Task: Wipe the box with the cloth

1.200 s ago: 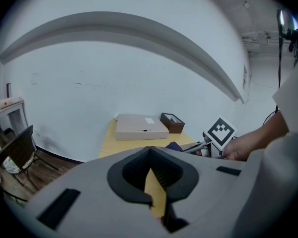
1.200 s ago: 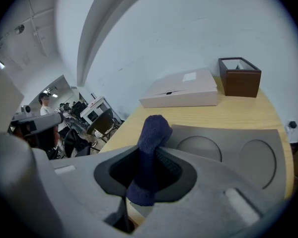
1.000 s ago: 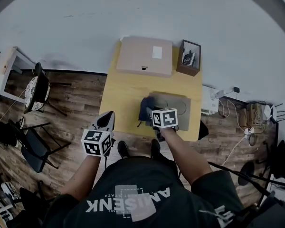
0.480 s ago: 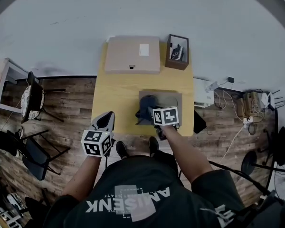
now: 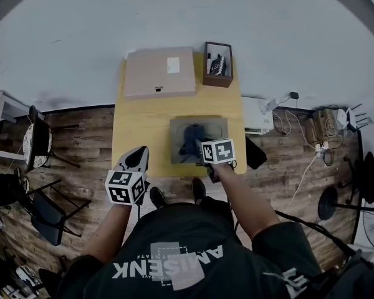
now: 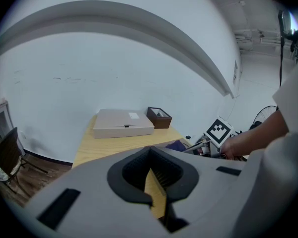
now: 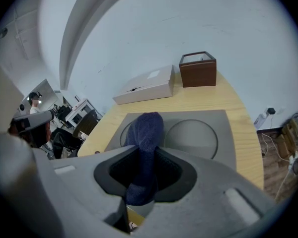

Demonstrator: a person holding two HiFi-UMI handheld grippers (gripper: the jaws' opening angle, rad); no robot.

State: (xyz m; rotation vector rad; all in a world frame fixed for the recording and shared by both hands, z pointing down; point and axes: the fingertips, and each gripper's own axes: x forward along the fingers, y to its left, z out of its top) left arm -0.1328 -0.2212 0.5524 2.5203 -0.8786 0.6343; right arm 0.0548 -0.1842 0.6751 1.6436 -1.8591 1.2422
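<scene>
A flat tan cardboard box point(image 5: 159, 72) lies at the far end of the yellow table point(image 5: 134, 126). A dark blue cloth point(image 5: 192, 138) rests bunched on a grey mat point(image 5: 215, 124) near the table's front edge. My right gripper point(image 5: 203, 149) is at the cloth, and in the right gripper view its jaws point(image 7: 146, 157) are shut on the cloth point(image 7: 145, 133), which rises between them. The box point(image 7: 145, 86) lies well beyond. My left gripper point(image 5: 137, 156) hovers off the table's front left corner, shut with nothing held point(image 6: 150, 155).
A small brown open box point(image 5: 217, 63) stands right of the cardboard box. A dark chair point(image 5: 40, 139) and white furniture stand at the left on the wood floor. Cables and a white device point(image 5: 257, 116) lie to the table's right. My feet are at the table's front edge.
The table and everything on it has slid left and up in the head view as the camera moved. Both grippers keep nearly the same places, the right still on the cloth.
</scene>
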